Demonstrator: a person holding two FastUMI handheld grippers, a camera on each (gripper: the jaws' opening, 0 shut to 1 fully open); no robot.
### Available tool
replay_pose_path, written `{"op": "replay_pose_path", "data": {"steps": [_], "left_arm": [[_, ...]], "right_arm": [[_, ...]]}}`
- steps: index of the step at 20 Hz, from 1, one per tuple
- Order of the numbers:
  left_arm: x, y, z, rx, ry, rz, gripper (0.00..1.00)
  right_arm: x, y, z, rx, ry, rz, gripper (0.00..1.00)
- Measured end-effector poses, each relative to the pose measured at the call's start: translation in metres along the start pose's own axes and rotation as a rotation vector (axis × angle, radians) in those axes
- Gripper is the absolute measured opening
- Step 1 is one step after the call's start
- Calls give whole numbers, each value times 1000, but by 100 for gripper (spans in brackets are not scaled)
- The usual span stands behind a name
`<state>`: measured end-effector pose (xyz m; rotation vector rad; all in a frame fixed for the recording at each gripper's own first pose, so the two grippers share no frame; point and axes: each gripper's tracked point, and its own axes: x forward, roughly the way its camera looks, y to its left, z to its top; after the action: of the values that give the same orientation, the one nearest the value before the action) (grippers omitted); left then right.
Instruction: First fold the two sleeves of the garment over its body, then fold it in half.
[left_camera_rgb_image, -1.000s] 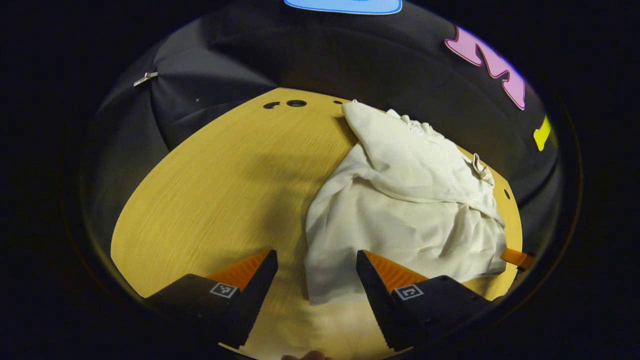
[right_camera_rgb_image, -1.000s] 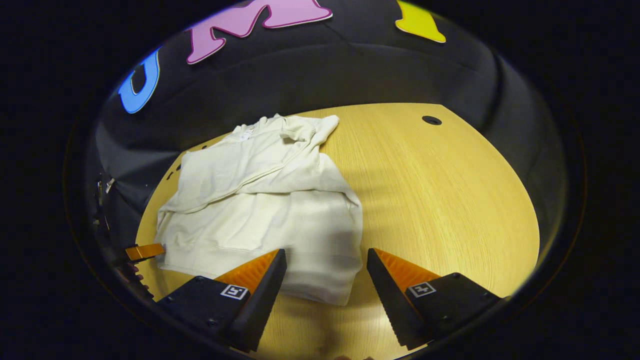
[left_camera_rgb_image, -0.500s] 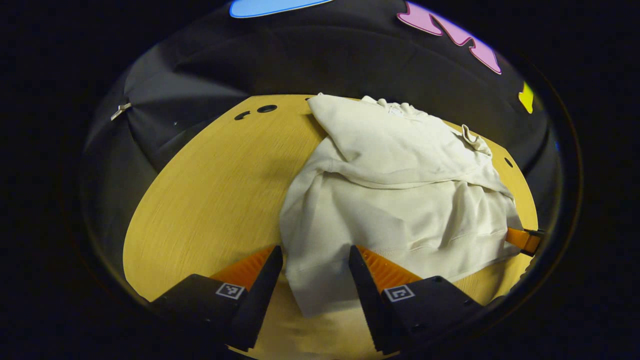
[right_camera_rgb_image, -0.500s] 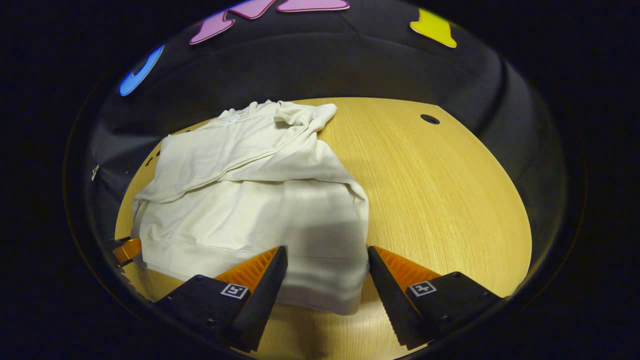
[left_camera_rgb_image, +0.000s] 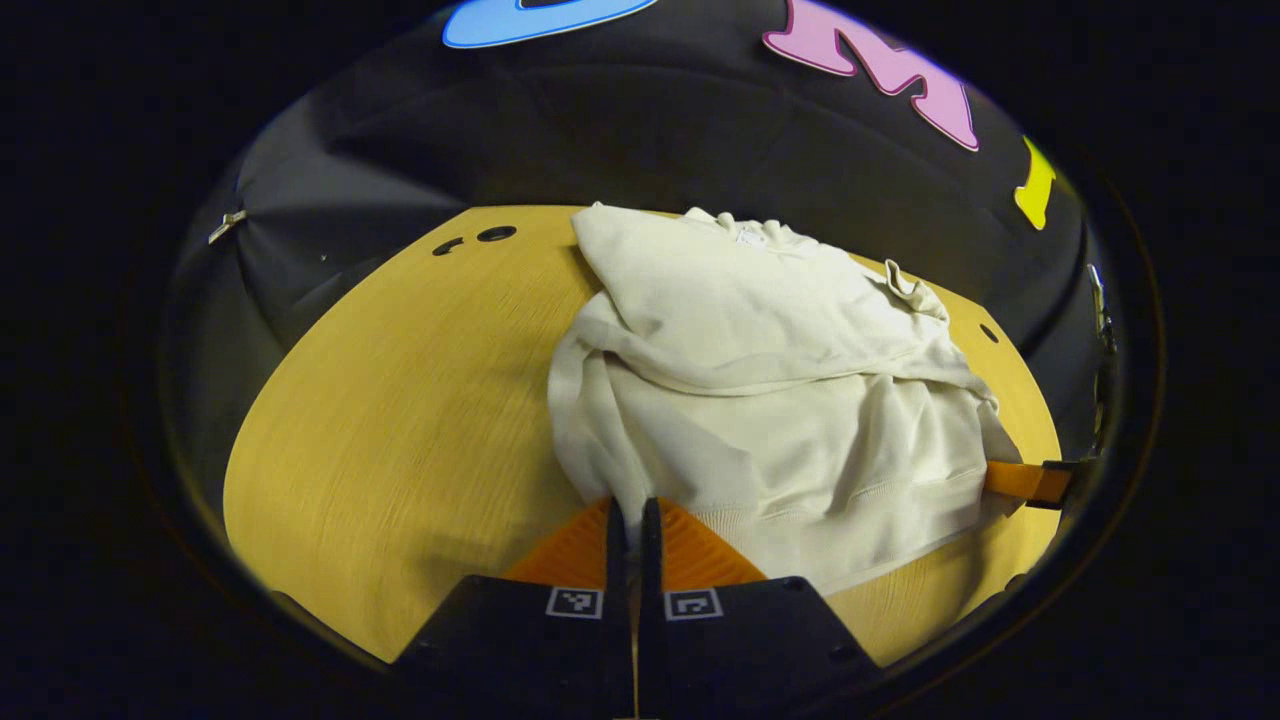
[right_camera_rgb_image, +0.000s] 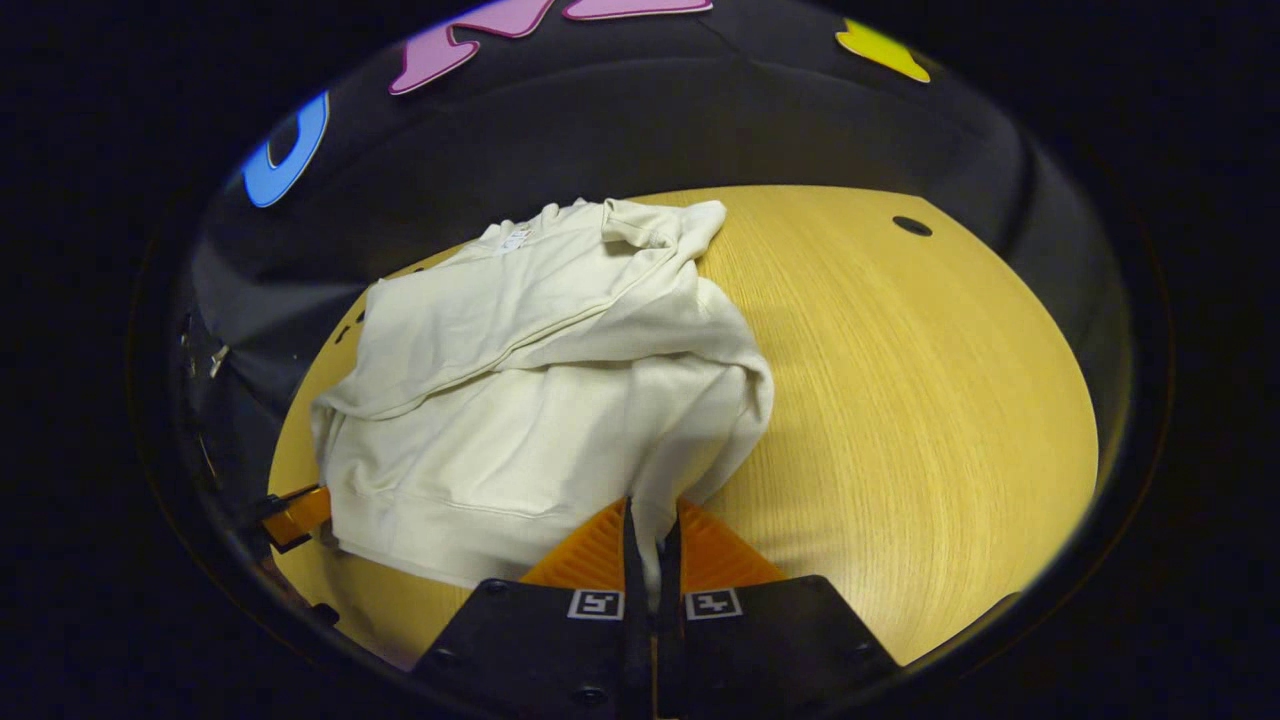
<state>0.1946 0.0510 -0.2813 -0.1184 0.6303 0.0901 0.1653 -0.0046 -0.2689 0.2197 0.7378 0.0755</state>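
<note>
Cream cotton sweatshirt (left_camera_rgb_image: 770, 400) is lying on round wooden table (left_camera_rgb_image: 400, 420), sleeves folded in; I'm pinching its hem corners w/ left gripper (left_camera_rgb_image: 630, 525) & right gripper (right_camera_rgb_image: 650, 540), fingers pressed nearly together.

Your two fisheye views bow the table (left_camera_rgb_image: 400, 400) edge into an arc and compress detail toward the rim. Light falls from above, leaving the wood bright and the cream garment (right_camera_rgb_image: 520, 400) evenly lit, with soft shadows in its folds. The booth's wall stays dim. Focus is fair at centre; the far gripper (left_camera_rgb_image: 1030, 482) at the periphery looks slightly soft, possibly blurred.
</note>
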Motion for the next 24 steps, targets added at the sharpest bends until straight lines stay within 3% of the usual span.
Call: {"op": "replay_pose_path", "data": {"steps": [3,11,23,24], "left_arm": [[1,-4,3,-38,-28,-13,7],[-10,-24,47,-179,-158,-90,6],[10,-27,165,-296,-392,-155,6],[15,-28,175,-294,-409,-163,11]], "right_arm": [[1,-3,7,45,14,32,6],[-11,8,36,-12,-92,100,5],[9,36,171,80,-351,161,6],[12,37,182,81,-373,157,6]]}}
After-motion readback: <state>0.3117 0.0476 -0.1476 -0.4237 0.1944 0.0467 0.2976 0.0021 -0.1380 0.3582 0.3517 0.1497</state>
